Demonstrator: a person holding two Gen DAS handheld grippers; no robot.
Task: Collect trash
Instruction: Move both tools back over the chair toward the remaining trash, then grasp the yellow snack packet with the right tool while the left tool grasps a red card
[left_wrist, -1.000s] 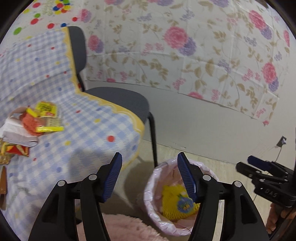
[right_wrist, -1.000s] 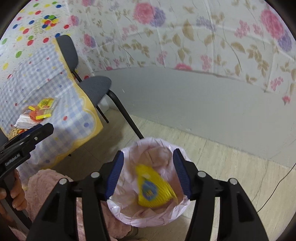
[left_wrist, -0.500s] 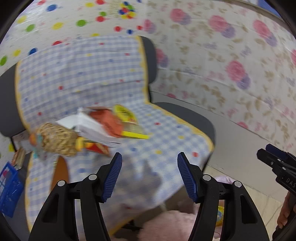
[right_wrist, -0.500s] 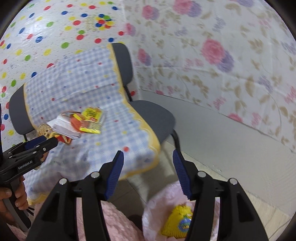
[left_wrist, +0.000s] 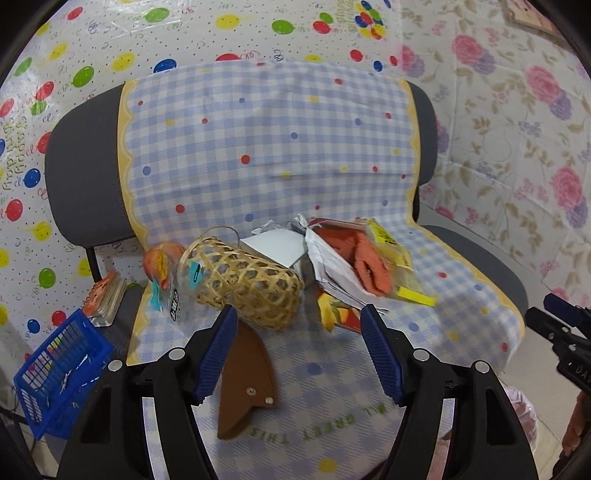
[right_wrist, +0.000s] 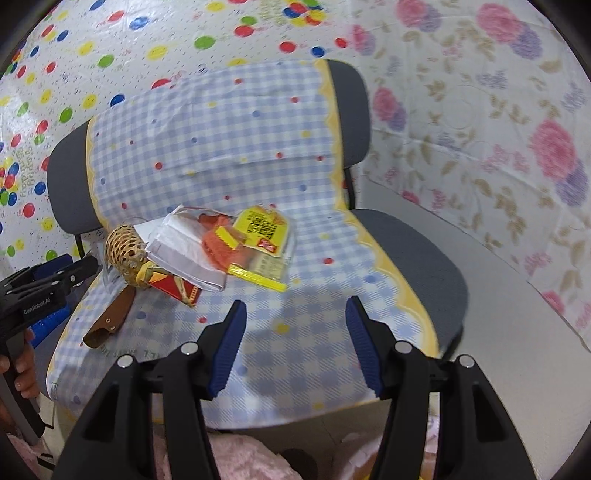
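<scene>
A: Left wrist view. Left gripper (left_wrist: 295, 350) has nothing between its jaws and they're opening. It hangs over the checked cloth (left_wrist: 258, 147). The trash sits as one heap mid-cloth. The basket (left_wrist: 247, 284) lies on its side just past the fingertips. Right of the basket: white paper (left_wrist: 332, 266), an orange piece (left_wrist: 365, 258), a yellow pack (left_wrist: 391, 251).

B: What do I grab first?

A: I'd take the paper or the pack. Pinch a free edge and come in low, or the stack slides. The basket is woven and rigid and looks like a keeper. The brown leather sheath (left_wrist: 243, 384), on the near side of the basket, looks like one too.

B: Right wrist view?

A: Right gripper (right_wrist: 295, 347) is also empty, jaws opening, over bare cloth, with the heap well beyond the basket-side finger. From here the pack is glossy film and the paper is crumpled and limp. A red carton (right_wrist: 177, 290) lies flat, touching the basket. Film slips, so bite deep.
</scene>
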